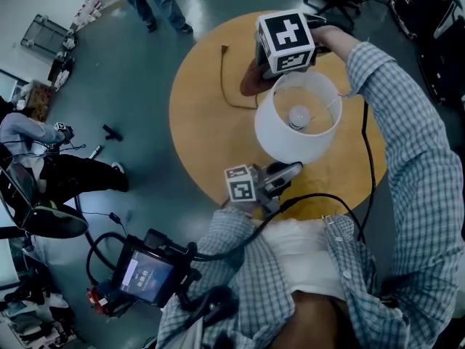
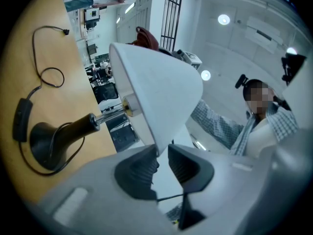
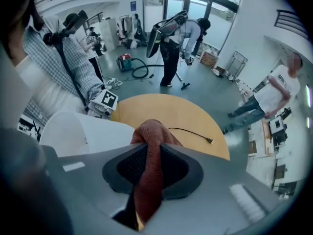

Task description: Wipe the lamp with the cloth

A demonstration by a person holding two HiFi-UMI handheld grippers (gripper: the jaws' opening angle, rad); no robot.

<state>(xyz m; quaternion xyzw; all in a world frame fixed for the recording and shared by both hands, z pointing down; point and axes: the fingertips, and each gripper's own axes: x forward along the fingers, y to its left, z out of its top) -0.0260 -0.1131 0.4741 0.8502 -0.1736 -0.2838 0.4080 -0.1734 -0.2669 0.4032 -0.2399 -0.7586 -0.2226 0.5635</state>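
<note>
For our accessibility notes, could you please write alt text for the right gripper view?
The right gripper has its jaws shut on a rust-red cloth, held beside the lamp's white shade. Behind lie a round wooden table with a black plug cord, and people on a grey floor.

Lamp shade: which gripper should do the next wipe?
Right. The right gripper holds the cloth beside the shade; the left gripper is clamped on the shade's rim, steadying it.
</note>
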